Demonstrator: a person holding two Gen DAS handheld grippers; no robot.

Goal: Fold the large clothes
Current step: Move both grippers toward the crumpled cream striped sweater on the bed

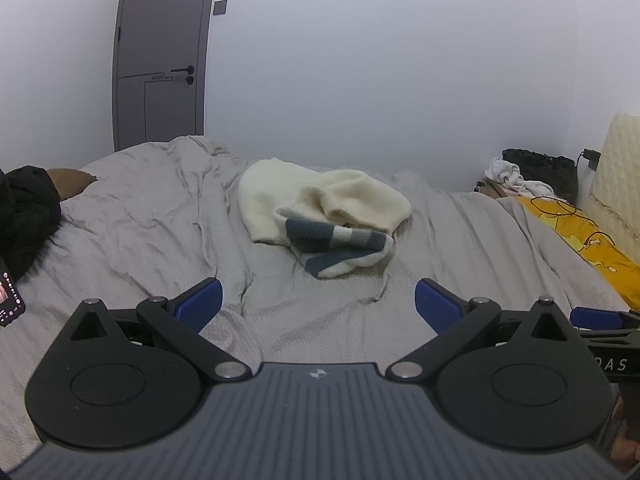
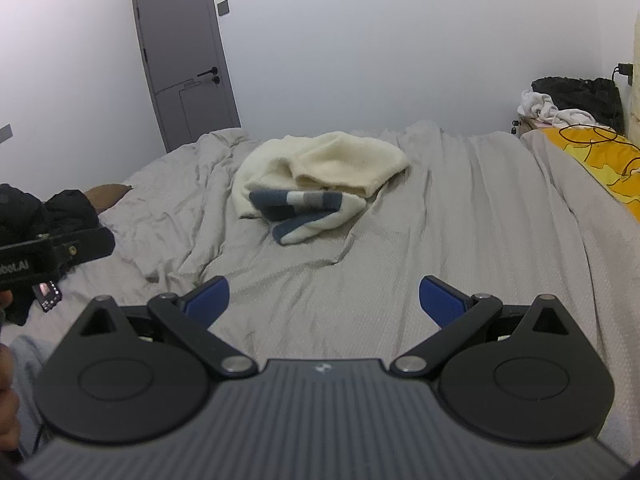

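Observation:
A cream knitted garment with blue and grey stripes (image 1: 324, 216) lies crumpled in a heap on the grey bed cover (image 1: 140, 224), well ahead of both grippers. The right wrist view shows the same heap (image 2: 320, 184) near the middle of the bed (image 2: 460, 220). My left gripper (image 1: 318, 302) hovers over the near part of the bed, open, with nothing between its blue pads. My right gripper (image 2: 324, 300) is likewise open and empty, some way short of the garment. A blue fingertip of the right gripper (image 1: 596, 318) shows at the right edge of the left wrist view.
Black clothing (image 1: 24, 212) and a phone (image 1: 10, 298) lie at the bed's left side. A yellow pillow with a cable (image 1: 584, 236) lies along the right edge, with a pile of white and black laundry (image 1: 532, 176) behind it. A grey door (image 1: 160, 52) stands beyond the bed.

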